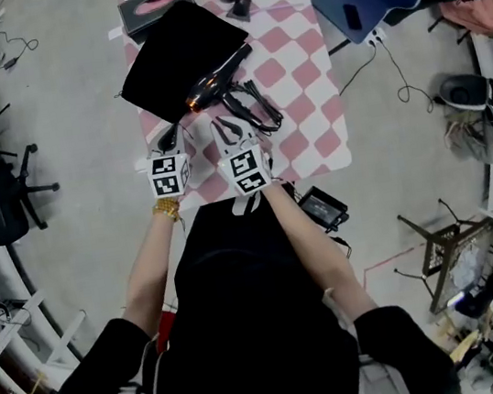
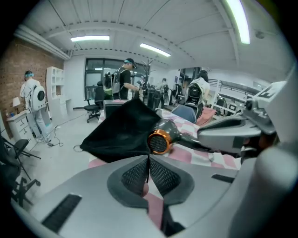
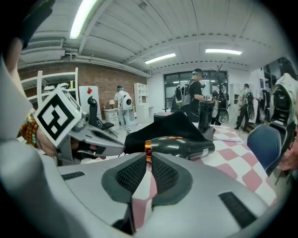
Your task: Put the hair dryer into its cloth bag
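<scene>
on the table (image 1: 305, 99), hair dryer (image 1: 214, 80) partly lost against cloth bag (image 1: 173, 55); left gripper (image 2: 148, 160), right gripper (image 3: 148, 158) closed, empty

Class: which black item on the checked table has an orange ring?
The hair dryer: its near end wears the orange ring, while the cloth bag is plain black all over.

- Head view: high up, aimed steeply down past the person's own torso. The checked table (image 1: 301, 71) sits top centre, with the left gripper (image 1: 170, 140) and right gripper (image 1: 227, 131) mid-frame.
- Left gripper view: low at the table's near edge, looking along its jaws, close to the hair dryer (image 2: 160, 139) and cloth bag (image 2: 121, 130). The right gripper shows at the right edge.
- Right gripper view: just beside it, facing much the same way. The hair dryer is side-on and the left gripper shows at the left.
- All three share the hair dryer, the cloth bag and the table's near end.
</scene>
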`<action>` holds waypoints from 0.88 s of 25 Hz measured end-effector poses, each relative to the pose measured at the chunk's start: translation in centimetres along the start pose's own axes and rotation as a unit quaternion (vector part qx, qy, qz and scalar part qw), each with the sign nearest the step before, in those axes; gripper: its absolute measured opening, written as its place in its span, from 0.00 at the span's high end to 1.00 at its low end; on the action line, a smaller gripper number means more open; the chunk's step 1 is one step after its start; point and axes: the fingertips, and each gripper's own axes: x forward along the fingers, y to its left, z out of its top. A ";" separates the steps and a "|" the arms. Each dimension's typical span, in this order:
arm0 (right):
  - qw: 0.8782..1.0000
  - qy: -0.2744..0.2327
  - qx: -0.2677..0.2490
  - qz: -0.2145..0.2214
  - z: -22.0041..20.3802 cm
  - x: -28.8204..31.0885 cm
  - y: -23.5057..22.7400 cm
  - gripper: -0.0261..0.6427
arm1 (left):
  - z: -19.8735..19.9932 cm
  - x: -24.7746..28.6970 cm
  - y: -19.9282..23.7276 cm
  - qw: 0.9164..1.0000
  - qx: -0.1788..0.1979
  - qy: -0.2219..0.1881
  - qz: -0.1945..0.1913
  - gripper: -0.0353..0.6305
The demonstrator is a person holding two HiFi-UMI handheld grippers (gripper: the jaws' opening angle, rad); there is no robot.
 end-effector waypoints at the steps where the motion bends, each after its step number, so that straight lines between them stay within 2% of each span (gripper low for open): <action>1: 1.000 0.008 -0.017 0.014 -0.5 0.1 0.8 0.93 | 0.2 -0.8 -1.0 1.000 0.003 -0.004 -0.008 0.91; 3: 0.997 0.027 -0.055 0.053 -2.0 0.4 2.9 0.91 | 0.7 -2.2 -2.7 1.000 0.003 -0.011 -0.022 0.91; 5: 0.992 0.050 -0.073 0.095 -3.8 0.6 4.8 0.71 | 1.2 -3.1 -4.3 0.999 0.005 -0.016 -0.037 0.91; 6: 0.990 0.059 -0.070 0.108 -4.4 0.6 5.4 0.67 | 1.4 -3.4 -5.0 0.999 0.012 -0.017 -0.045 0.91; 8: 0.991 0.063 -0.049 0.112 -5.0 0.7 5.8 0.66 | 1.7 -3.9 -6.4 0.997 0.037 -0.019 -0.060 0.91; 11: 0.995 0.045 0.003 0.093 -4.5 1.1 4.8 0.66 | 2.6 -4.1 -8.6 0.992 0.073 -0.034 -0.097 0.91; 12: 0.996 0.038 0.022 0.080 -4.3 1.2 4.1 0.67 | 3.0 -4.1 -9.5 0.990 0.080 -0.037 -0.113 0.91; 13: 0.997 0.033 0.040 0.063 -4.1 1.1 3.2 0.74 | 3.3 -4.2 -10.3 0.987 0.088 -0.039 -0.129 0.91; 14: 0.997 0.031 0.057 0.043 -4.0 1.0 2.2 0.88 | 3.5 -4.4 -11.0 0.984 0.096 -0.041 -0.144 0.91; 16: 0.996 0.037 0.078 0.012 -4.2 0.9 0.6 0.92 | 3.6 -5.3 -11.3 0.979 0.125 -0.042 -0.158 0.91; 18: 0.996 0.039 0.077 0.001 -4.2 0.6 -0.3 0.93 | 2.8 -6.0 -9.8 0.974 0.176 -0.033 -0.139 0.89; 20: 0.997 0.029 0.068 -0.002 -3.8 0.1 -0.7 0.93 | 1.4 -5.6 -7.5 0.967 0.230 -0.010 -0.108 0.75; 22: 0.998 0.017 0.065 0.000 -3.4 -0.3 -0.9 0.93 | 0.1 -4.3 -5.6 0.966 0.241 0.009 -0.088 0.69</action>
